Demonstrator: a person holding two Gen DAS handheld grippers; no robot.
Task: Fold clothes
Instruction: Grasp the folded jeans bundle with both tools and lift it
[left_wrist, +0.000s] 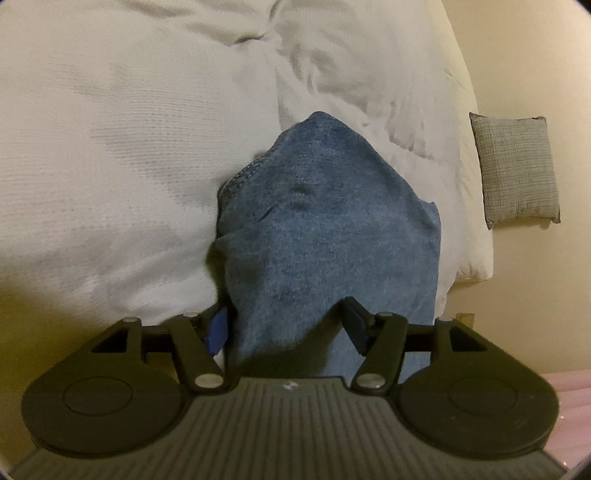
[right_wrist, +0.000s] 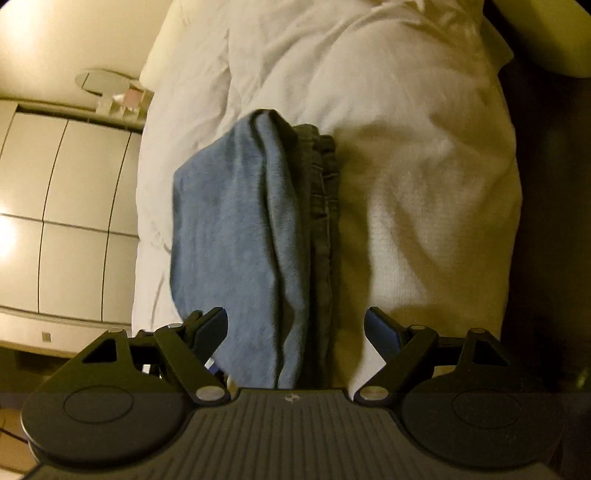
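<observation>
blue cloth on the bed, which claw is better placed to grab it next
Left, marginally. The blue cloth fills the left claw's open gap; the right claw also straddles a dark garment.

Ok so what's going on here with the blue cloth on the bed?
A person is folding laundry on a white bed with two handheld grippers. The blue cloth lies bunched between the open fingers of both the left gripper and the right gripper. Neither is clamped on it. A dark garment lies beside it.

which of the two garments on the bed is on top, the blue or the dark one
The blue garment: it lies over the dark grey one, which shows only along its edge.
</observation>
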